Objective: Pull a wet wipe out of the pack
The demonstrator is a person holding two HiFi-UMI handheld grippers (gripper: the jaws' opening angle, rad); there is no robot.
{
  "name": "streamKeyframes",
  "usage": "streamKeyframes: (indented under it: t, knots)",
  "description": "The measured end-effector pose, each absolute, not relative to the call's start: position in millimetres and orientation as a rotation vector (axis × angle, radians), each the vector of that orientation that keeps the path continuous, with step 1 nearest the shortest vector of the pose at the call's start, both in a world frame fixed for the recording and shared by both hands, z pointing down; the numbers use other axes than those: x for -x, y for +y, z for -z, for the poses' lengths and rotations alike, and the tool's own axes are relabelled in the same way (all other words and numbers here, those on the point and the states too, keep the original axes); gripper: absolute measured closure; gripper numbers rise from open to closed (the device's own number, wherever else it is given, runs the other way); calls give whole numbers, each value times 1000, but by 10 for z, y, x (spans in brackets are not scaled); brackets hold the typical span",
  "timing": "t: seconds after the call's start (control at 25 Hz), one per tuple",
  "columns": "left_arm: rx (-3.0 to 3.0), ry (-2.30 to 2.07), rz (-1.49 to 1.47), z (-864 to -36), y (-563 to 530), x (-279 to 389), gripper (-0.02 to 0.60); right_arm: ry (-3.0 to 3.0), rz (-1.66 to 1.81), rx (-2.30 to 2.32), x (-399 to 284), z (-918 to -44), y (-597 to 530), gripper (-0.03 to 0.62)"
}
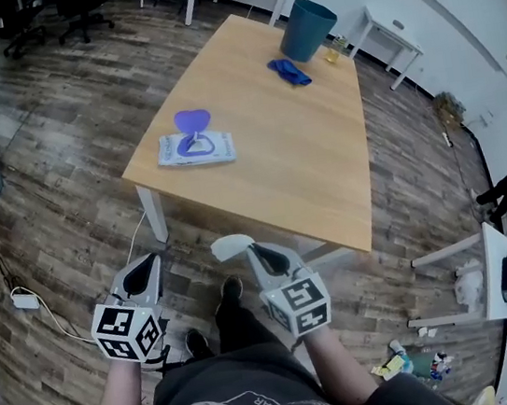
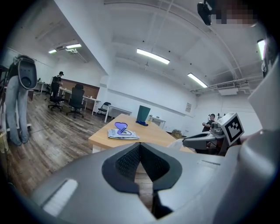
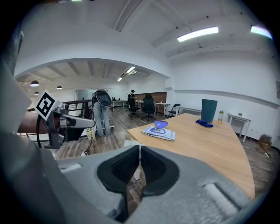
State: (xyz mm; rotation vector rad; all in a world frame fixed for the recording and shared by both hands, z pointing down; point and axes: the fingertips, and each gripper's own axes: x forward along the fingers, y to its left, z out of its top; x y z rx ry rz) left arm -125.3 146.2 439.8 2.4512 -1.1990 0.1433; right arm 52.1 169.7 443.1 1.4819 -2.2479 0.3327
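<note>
The wet wipe pack (image 1: 194, 148) lies flat near the left edge of the wooden table (image 1: 313, 160), its purple lid (image 1: 192, 119) flipped up. It also shows far ahead in the left gripper view (image 2: 123, 134) and the right gripper view (image 3: 159, 132). Both grippers hang over the floor well short of the table. My left gripper (image 1: 141, 276) is shut with nothing in it. My right gripper (image 1: 263, 254) is shut too. A small white shape (image 1: 231, 245) sits by its tip, and I cannot tell what it is or whether it is held.
A dark teal bin (image 1: 307, 27) and a crumpled blue cloth (image 1: 290, 71) stand at the table's far end. White table legs (image 1: 151, 214), a cable with a white adapter (image 1: 25, 300) on the wood floor, and office chairs (image 1: 81, 10) are around. My own feet (image 1: 230, 291) are below.
</note>
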Motion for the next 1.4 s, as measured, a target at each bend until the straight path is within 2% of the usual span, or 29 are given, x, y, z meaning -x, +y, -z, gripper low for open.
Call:
streamKeyframes:
  t: [0.4,1.04,1.4]
  knots:
    - [-2468,-1209,-87,-4272,1589,1264,563,-2216,-301,-1528,-668,-4364,1956,589]
    - [-2541,-1138,-192,-4179,2110,567,563,-2232,-357,-1610,-1251,-4312,2586,591]
    - [-2511,-1182,-245,-4243,2369,492,563,-2241,-386,-1566,-1359,-4384,2776,591]
